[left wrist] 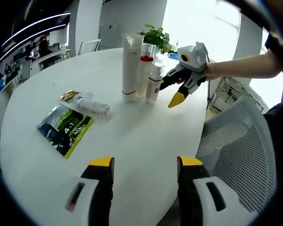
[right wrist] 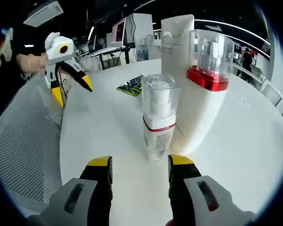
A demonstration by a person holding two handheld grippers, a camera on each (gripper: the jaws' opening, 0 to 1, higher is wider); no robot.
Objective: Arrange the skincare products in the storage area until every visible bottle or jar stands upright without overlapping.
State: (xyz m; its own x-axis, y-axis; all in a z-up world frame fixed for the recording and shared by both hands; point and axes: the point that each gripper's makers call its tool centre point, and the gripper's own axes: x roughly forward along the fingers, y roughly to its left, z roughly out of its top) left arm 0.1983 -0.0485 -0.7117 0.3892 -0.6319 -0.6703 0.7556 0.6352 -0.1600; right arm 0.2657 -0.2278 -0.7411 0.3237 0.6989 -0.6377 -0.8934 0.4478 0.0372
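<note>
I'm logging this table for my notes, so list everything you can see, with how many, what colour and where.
Tube: one, white, upright at the table's far side, leftmost of the cluster.
Bottle with red band: one, white with clear cap, upright beside the tube.
Small pump bottle: one, white with clear cap, upright, nearest the right claw.
Flat packet: one, green and dark, lying on the table.
Clear wrapped pack: one, whitish with gold end, lying by the packet.
Potted plant: one, green, behind the bottles.
Table: one, white, round.
Mesh chair: one, grey, at the table's edge.
Left claw: yellow-tipped, open.
Right claw: yellow-tipped, open, facing the small pump bottle.
</note>
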